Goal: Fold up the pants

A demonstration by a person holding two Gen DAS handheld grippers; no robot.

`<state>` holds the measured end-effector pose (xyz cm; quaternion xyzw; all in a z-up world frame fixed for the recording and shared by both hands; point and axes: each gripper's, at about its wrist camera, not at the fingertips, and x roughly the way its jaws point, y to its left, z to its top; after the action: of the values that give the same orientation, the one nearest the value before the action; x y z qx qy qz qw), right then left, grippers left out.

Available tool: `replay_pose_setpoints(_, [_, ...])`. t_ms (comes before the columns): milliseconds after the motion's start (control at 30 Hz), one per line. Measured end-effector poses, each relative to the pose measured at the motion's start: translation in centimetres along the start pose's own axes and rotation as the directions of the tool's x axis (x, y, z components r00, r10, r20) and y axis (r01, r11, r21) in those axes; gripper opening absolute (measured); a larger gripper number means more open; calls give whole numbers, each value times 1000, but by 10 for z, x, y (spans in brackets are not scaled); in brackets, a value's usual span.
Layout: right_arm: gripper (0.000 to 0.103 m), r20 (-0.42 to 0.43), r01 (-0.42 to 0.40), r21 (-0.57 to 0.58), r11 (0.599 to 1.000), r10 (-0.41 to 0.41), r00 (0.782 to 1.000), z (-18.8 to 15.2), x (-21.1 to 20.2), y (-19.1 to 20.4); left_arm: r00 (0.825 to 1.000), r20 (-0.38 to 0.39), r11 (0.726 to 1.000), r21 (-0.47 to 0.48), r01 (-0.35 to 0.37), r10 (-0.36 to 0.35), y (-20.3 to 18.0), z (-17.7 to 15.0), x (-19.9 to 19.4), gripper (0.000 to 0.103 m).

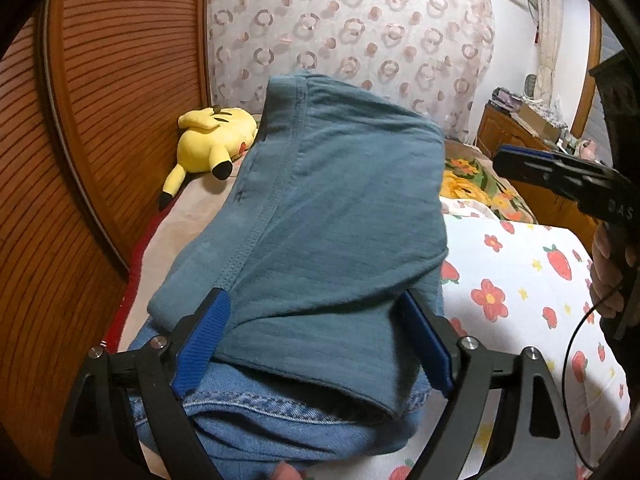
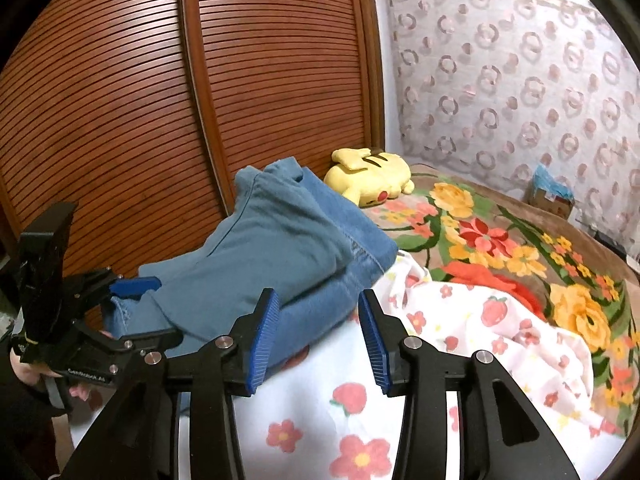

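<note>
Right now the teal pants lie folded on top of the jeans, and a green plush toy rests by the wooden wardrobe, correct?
Nearly. The plush toy is yellow, not green, as the right wrist view shows. The teal pants do lie folded on the jeans, beside the wooden wardrobe.

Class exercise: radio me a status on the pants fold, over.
Left gripper open astride teal pants. Right gripper open, empty. Pants folded atop jeans. Nothing blocking.
</note>
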<state>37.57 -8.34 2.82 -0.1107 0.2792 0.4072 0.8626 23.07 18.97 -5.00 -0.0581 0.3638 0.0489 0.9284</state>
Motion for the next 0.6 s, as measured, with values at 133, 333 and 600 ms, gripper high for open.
replay_pose_setpoints(133, [46,0,18,8,1000,-18,1000,-8,-11,7,1000,13,1000,-5,7,-7,-1,-1,-11,87])
replay_pose_setpoints(333, [51,6,31,14,999,-31,1000,-18,-27,17,998,64,999,17,-29,28,-12,-2,-34,87])
replay_pose_setpoints(600, [60,18,57,27,998,-58,998,-33,-54,32,993,108,999,25,-43,40,-22,-2,-58,87])
